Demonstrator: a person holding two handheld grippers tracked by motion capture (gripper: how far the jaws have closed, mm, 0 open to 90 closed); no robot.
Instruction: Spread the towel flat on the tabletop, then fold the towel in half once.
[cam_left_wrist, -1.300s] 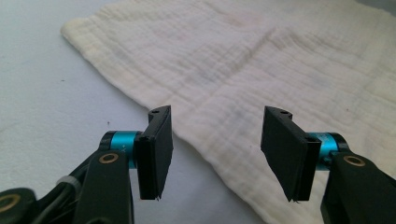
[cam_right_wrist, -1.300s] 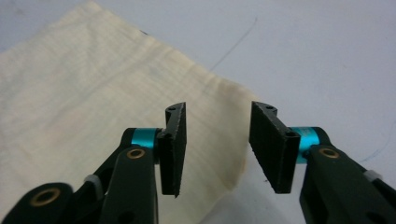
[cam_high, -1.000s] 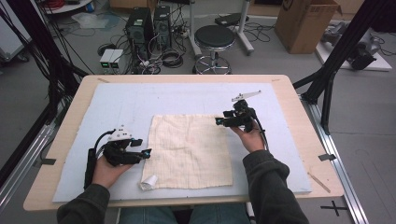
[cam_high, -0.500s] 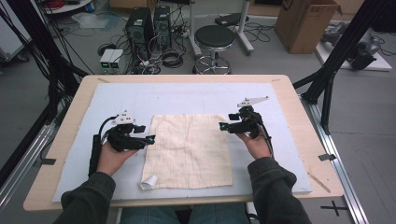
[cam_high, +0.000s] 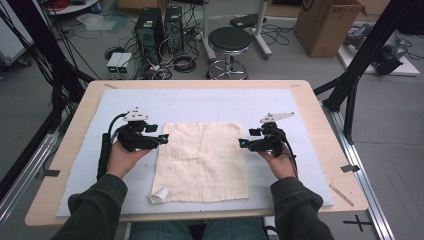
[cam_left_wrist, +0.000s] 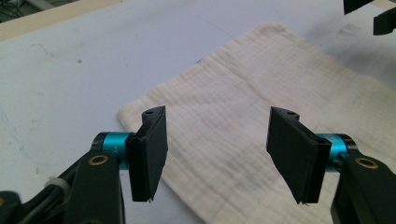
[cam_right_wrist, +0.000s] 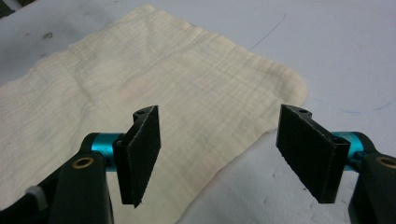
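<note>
A cream cloth (cam_high: 202, 160) lies flat on the blue-grey mat, its near-left corner (cam_high: 160, 195) curled under. My left gripper (cam_high: 164, 138) hovers at the cloth's left edge near the far corner, pointing right. In the left gripper view that gripper (cam_left_wrist: 218, 140) stands open above the cloth (cam_left_wrist: 261, 107), nothing between the pads. My right gripper (cam_high: 242, 143) points left at the cloth's right edge. Its jaws have just been opening, and in the right gripper view this gripper (cam_right_wrist: 219, 140) stands open over the cloth's corner (cam_right_wrist: 187, 88) with nothing between the pads.
The mat (cam_high: 210, 102) covers most of a wooden table (cam_high: 200, 84). Beyond the far edge stand a black stool (cam_high: 230, 40), computer towers (cam_high: 160, 25) with cables, and a cardboard box (cam_high: 327, 22). Black frame struts (cam_high: 360, 65) rise at the right.
The left hand has moved away from the person and slightly toward the cloth. The right hand has come back toward the person along the cloth's right edge. The cloth has not moved.
</note>
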